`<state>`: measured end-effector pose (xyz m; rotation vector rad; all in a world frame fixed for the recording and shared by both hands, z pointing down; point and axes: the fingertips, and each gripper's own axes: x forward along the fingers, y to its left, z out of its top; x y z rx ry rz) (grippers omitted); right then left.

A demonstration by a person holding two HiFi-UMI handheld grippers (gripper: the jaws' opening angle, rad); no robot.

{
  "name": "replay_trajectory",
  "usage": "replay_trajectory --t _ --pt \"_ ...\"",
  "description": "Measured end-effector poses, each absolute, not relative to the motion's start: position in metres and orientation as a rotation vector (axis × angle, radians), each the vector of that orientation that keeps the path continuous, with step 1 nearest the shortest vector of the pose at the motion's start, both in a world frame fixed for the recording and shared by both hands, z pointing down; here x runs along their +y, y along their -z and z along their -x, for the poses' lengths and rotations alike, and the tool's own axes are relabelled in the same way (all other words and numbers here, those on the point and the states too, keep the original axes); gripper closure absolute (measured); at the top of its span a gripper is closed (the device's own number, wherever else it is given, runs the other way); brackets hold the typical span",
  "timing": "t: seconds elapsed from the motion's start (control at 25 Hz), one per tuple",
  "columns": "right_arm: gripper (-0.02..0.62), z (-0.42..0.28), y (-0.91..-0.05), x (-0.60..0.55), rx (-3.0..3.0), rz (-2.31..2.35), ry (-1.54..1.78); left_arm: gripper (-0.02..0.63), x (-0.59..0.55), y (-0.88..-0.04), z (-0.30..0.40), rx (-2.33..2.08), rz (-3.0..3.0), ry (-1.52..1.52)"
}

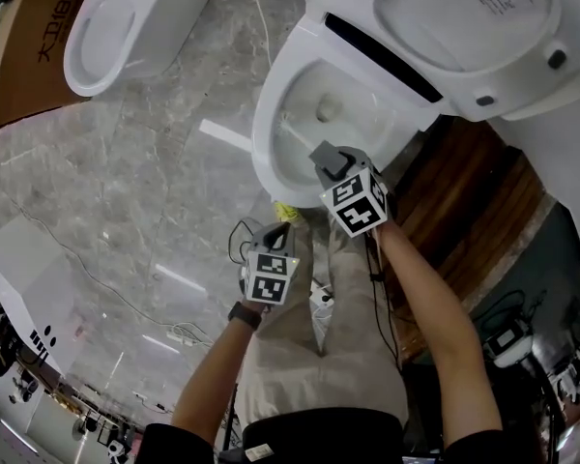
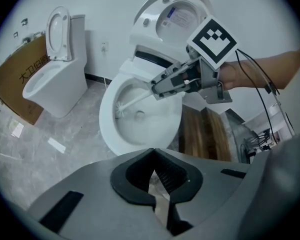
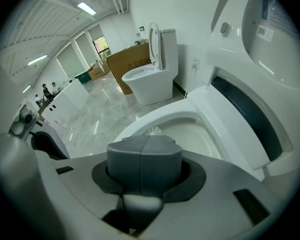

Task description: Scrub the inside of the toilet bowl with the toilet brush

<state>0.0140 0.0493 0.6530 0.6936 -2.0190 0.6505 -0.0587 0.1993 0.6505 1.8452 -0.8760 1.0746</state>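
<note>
Toilet brush (image 2: 122, 109): white. Its handle is pinched in my right claw (image 3: 144, 156), and its bristle head sits down inside the toilet bowl (image 1: 264, 153), against the inner wall and just beside the drain opening (image 1: 329, 109).
Right claw: the jaws are pressed together on the brush handle. A pale stub of the handle shows beneath them in the right gripper view, and the bristles peek over their top edge. The claw hangs over the near rim, angled down into the bowl.
Left claw (image 2: 153, 156): the jaw tips meet with nothing between them. I hold it low, outside the rim and back from the bowl, pointed toward the bowl.
Bowl: white, with the seat and lid (image 1: 464, 13) tipped up. The lid carries a printed label that I cannot read.
Second toilet (image 1: 116, 27): white with its lid up, well apart from the bowl I am working in.
Cardboard box (image 1: 24, 56): brown, just beside the second toilet, with print on its side.
Floor (image 1: 126, 182): grey marbled tiles with bright reflections.
Wooden panel (image 1: 464, 220): dark boards lying beside the bowl on my right.
Watch (image 1: 244, 314): on the left wrist.
Cable (image 1: 382, 288): black, running along the right forearm from the claw.
</note>
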Motion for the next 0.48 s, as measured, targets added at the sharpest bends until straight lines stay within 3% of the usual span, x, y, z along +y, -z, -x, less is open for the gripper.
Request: replay_trajectory --t 0.48 --pt "0.444 -0.025 -0.663 -0.007 -1.906 -0.951 -0.492 0.588 0.190 -0.648 0.068 -0.888 -1.857 -1.074"
